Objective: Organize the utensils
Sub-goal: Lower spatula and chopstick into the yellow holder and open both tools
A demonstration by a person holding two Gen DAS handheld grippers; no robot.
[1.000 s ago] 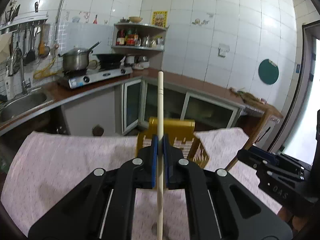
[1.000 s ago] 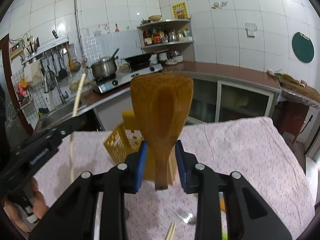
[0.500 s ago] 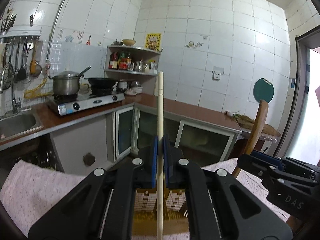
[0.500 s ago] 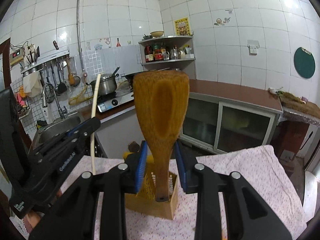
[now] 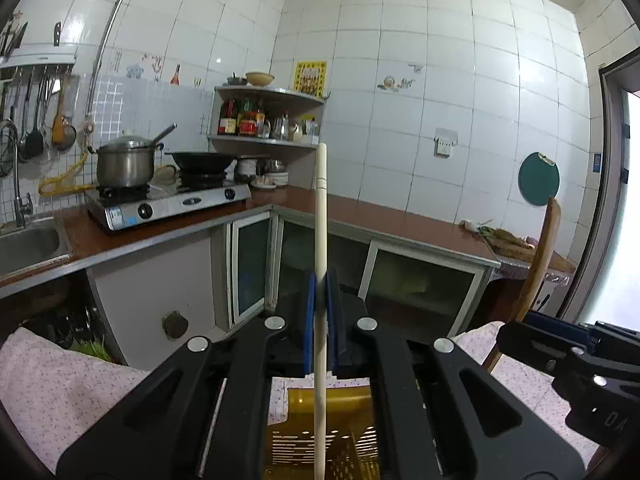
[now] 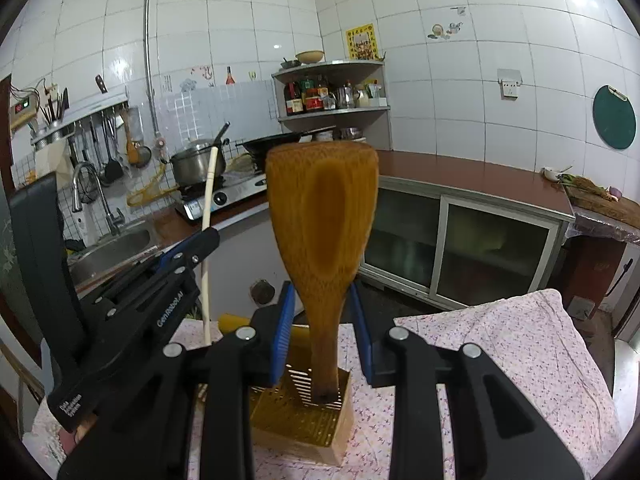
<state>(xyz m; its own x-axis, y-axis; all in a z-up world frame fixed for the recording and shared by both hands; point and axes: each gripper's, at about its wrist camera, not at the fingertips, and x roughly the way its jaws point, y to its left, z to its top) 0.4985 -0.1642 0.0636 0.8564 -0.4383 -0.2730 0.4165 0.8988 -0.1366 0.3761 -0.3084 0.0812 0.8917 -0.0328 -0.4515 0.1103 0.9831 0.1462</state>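
My left gripper (image 5: 321,312) is shut on a pale chopstick (image 5: 321,240) held upright above the yellow slotted utensil holder (image 5: 320,436); its lower end reaches down over the holder. The chopstick (image 6: 208,216) and left gripper (image 6: 188,248) also show in the right wrist view. My right gripper (image 6: 324,320) holds a wooden spatula (image 6: 322,216) upright by its handle, blade up. The handle's end sits inside the holder (image 6: 296,412). The pads stand a little apart from the handle on both sides. The spatula (image 5: 540,264) and right gripper (image 5: 568,352) show at the right of the left wrist view.
The holder stands on a table with a pink floral cloth (image 6: 500,344). Behind are a brown counter (image 5: 392,220), a gas stove with a pot (image 5: 124,164) and wok, a sink (image 5: 28,240), a corner shelf with bottles (image 5: 256,120), and glass cabinet doors.
Both grippers have come in over the holder, which now lies directly below them. The spatula handle has gone down into the holder, and the right pads have widened slightly around it.
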